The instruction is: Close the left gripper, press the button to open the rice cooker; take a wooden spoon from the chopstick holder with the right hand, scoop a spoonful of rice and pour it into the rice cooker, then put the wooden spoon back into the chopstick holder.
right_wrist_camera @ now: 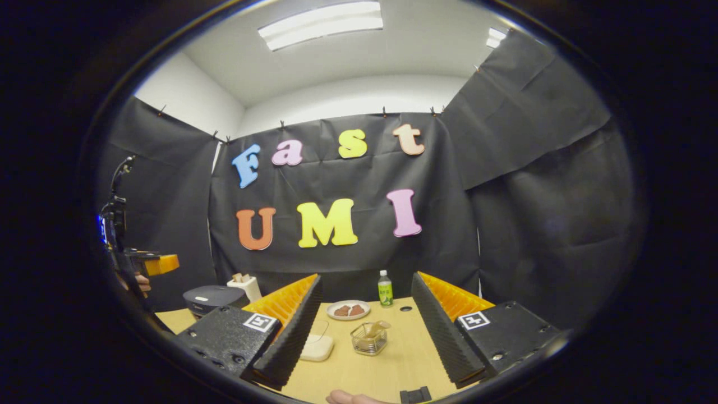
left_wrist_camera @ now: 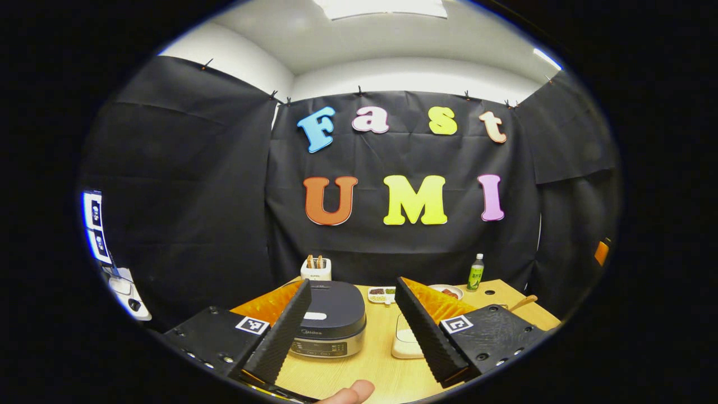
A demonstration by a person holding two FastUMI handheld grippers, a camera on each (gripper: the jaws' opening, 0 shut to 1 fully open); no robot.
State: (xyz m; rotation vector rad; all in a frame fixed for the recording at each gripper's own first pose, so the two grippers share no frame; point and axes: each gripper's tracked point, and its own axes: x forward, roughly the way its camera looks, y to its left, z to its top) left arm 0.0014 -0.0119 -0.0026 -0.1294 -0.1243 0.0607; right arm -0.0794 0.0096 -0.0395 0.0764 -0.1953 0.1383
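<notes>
The left gripper (left_wrist_camera: 352, 328) hovers with fingers spread apart, grasping nothing; the rice cooker (left_wrist_camera: 331, 326), lid down, sits on the surface (left_wrist_camera: 376, 365) between them, nearer the left finger. The chopstick holder (left_wrist_camera: 316, 269) stands behind it. The right gripper (right_wrist_camera: 364, 331) is likewise released, with the rice cooker (right_wrist_camera: 208, 297) far off to its left.

We hold the left gripper (left_wrist_camera: 352, 325) level and pointing forward, its two fingers spread wide apart with nothing between them; a fingertip (left_wrist_camera: 349, 394) of ours shows just behind and below the gap. We hold the right gripper (right_wrist_camera: 362, 331) the same way, fingers wide apart and empty, with part of our hand (right_wrist_camera: 348, 398) just below its gap.
</notes>
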